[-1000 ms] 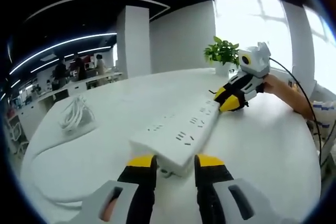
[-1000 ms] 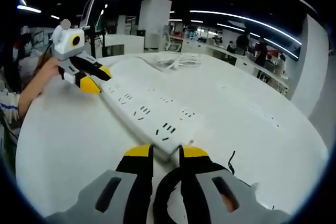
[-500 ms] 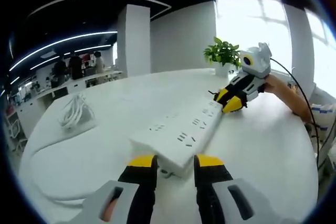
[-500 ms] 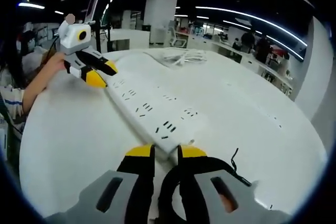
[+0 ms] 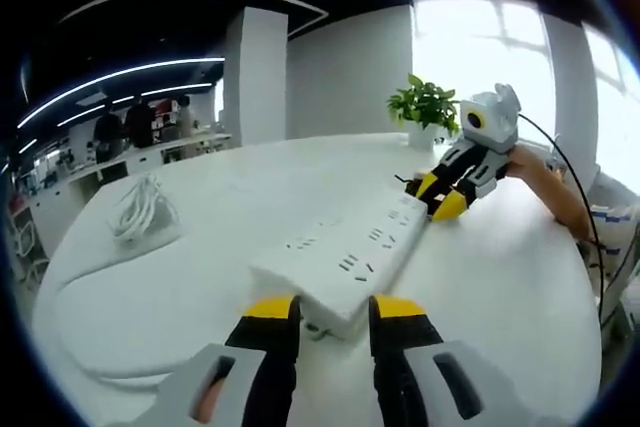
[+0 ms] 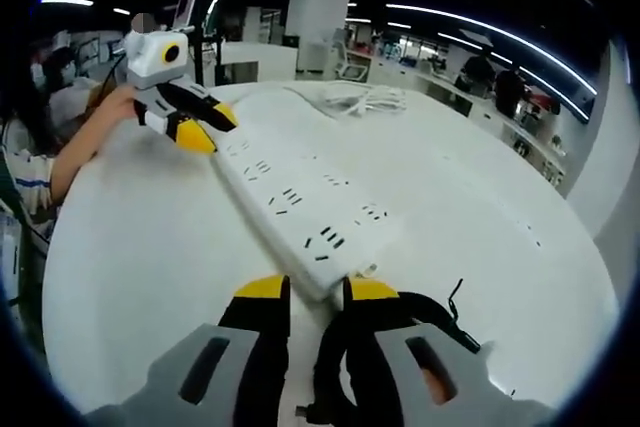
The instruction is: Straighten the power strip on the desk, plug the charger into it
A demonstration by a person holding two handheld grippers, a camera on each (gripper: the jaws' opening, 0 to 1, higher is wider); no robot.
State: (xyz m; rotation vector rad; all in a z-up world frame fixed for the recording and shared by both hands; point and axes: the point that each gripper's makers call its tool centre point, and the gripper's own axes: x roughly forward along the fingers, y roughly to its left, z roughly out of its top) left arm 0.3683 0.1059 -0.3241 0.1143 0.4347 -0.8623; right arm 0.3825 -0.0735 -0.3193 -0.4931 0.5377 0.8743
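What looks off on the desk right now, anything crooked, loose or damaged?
No damage shows. The power strip lies diagonally across the white desk, each gripper at one end: left gripper, right gripper. Its black cord loops around the right gripper. A bundled white cable sits apart, far from the strip.

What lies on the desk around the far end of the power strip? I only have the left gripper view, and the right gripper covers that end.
Observer: A black cord lies looped on the desk there, beside the right jaw of the right gripper.
Operator: Is that gripper actually on the strip?
Observer: Its yellow tips stand on either side of the corner of the power strip. I cannot tell whether they pinch it.
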